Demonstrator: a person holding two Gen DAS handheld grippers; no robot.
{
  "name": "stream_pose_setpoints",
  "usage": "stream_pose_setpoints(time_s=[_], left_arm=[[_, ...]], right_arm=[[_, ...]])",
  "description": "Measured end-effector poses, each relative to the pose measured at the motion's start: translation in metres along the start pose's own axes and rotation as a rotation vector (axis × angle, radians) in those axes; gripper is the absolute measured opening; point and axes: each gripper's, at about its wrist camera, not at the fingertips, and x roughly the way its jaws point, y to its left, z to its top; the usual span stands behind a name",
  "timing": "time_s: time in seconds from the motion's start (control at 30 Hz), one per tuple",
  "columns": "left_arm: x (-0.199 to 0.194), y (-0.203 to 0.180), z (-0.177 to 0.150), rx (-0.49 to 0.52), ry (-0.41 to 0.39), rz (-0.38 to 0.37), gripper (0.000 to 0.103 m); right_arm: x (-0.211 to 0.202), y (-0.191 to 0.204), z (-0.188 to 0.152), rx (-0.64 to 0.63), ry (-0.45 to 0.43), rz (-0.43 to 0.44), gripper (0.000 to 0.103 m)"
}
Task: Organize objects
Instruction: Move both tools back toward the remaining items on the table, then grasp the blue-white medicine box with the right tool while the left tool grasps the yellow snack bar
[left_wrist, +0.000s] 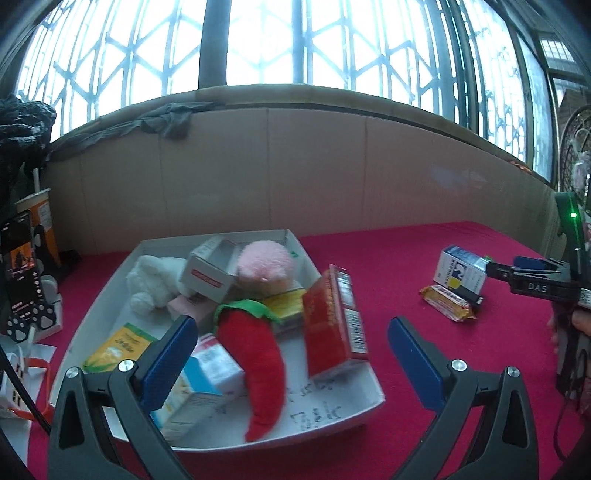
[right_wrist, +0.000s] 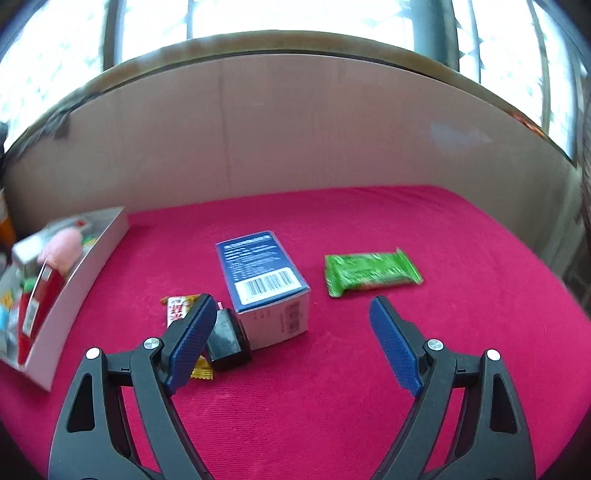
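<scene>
A white tray (left_wrist: 343, 413) on the red cloth holds several items: a red box (left_wrist: 332, 325) standing on edge, a red chili plush (left_wrist: 258, 362), a pink plush (left_wrist: 264, 262), a white plush (left_wrist: 155, 280) and small cartons. My left gripper (left_wrist: 291, 354) hovers open over the tray's near side with nothing between its fingers. My right gripper (right_wrist: 291, 343) is open and empty, just in front of a blue-and-white box (right_wrist: 266, 280). Beside that box lie a black block (right_wrist: 225, 339) and a yellow snack bar (right_wrist: 177, 306). A green snack packet (right_wrist: 369, 273) lies further right.
A cardboard wall (left_wrist: 295, 166) backs the table under large windows. At the left edge stand a phone on a holder (left_wrist: 22, 280) and an orange paper cup (left_wrist: 40, 218). A fan (left_wrist: 576, 147) stands at the far right. Open red cloth (right_wrist: 406, 369) lies right of the box.
</scene>
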Motion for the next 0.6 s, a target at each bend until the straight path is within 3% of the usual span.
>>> stream_pose_setpoints(time_s=[0.1, 0.23, 0.37, 0.6], left_arm=[[0.01, -0.025, -0.001, 0.007, 0.047, -0.082, 0.103], [0.022, -0.056, 0.002, 0.009, 0.097, -0.162, 0.103], [0.038, -0.077, 0.007, -0.019, 0.137, -0.19, 0.103], [0.075, -0.109, 0.006, -0.058, 0.225, -0.204, 0.103]], right_arm=[[0.009, 0.005, 0.004, -0.073, 0.008, 0.051, 0.085], [0.029, 0.013, 0.013, -0.102, 0.041, 0.04, 0.085], [0.046, 0.017, 0.019, -0.118, 0.076, 0.041, 0.085], [0.066, 0.002, 0.02, -0.036, 0.169, 0.088, 0.085]])
